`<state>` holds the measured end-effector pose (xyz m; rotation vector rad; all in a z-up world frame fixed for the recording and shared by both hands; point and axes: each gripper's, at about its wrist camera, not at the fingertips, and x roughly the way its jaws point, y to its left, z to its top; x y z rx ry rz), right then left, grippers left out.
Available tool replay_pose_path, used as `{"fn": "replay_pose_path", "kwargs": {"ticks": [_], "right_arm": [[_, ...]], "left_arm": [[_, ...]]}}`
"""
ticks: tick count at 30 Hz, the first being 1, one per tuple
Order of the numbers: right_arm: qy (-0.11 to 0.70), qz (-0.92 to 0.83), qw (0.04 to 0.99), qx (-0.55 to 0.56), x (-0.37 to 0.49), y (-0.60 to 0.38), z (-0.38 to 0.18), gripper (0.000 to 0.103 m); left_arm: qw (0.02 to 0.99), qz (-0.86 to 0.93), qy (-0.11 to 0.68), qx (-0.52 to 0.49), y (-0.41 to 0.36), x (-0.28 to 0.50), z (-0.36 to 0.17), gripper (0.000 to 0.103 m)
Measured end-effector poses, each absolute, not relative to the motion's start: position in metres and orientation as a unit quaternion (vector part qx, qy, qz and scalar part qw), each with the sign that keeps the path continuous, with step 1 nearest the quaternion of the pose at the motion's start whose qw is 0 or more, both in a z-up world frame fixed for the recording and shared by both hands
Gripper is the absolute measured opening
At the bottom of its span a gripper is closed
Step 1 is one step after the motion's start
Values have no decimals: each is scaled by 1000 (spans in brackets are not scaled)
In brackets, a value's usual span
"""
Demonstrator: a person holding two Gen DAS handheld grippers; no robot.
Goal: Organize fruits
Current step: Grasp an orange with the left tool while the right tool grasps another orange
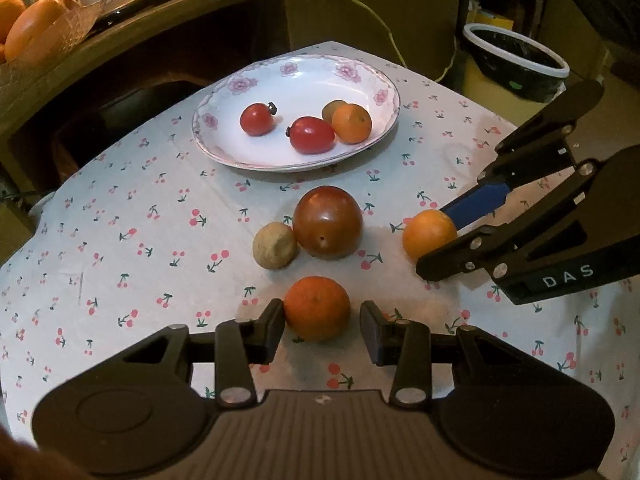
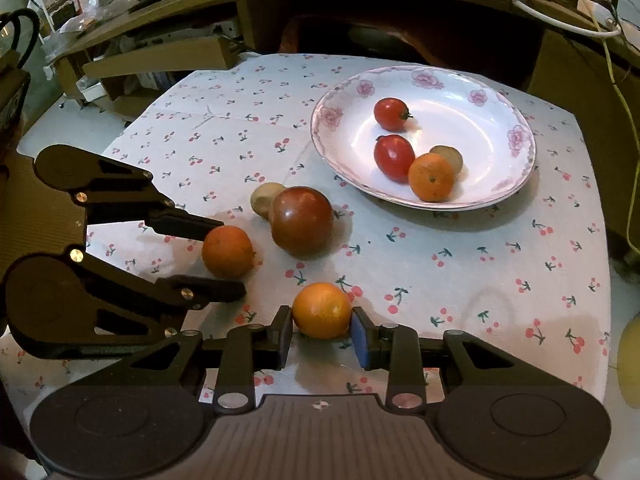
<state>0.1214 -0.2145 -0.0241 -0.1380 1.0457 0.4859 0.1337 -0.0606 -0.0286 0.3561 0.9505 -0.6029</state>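
Observation:
A flowered white plate [image 1: 384,80] [image 2: 516,184] holds two red tomatoes [image 1: 311,135], a small orange [image 1: 352,123] and a brownish fruit. On the cherry-print cloth lie a large dark red tomato [image 1: 327,227] [image 2: 302,221] and a tan fruit [image 1: 274,245] [image 2: 262,199]. My left gripper [image 1: 322,326] [image 2: 234,258] is open around an orange [image 1: 317,308] [image 2: 227,251]; one pad touches it, the other stands apart. My right gripper [image 2: 320,334] [image 1: 440,236] is shut on a second orange [image 2: 322,310] [image 1: 428,238], which rests on the cloth.
A wooden shelf with cables and oranges [image 1: 32,24] runs behind the table. A black-lined bin [image 1: 516,60] stands at the far right. Cardboard boxes [image 2: 156,60] sit beyond the table's left edge. A yellowish object [image 2: 630,360] shows at the right edge.

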Motion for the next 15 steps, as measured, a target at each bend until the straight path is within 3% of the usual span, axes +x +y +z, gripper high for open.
{"fn": "replay_pose_path", "kwargs": {"ticks": [4, 9, 15], "right_arm": [[493, 231, 836, -67, 122, -214, -24, 37], [492, 233, 836, -71, 121, -213, -23, 51], [492, 237, 835, -74, 120, -213, -22, 50]], "left_arm": [[832, -285, 446, 168, -60, 133, -29, 47], [833, -281, 449, 162, -57, 135, -29, 51], [835, -277, 445, 165, -59, 135, -29, 51]]}}
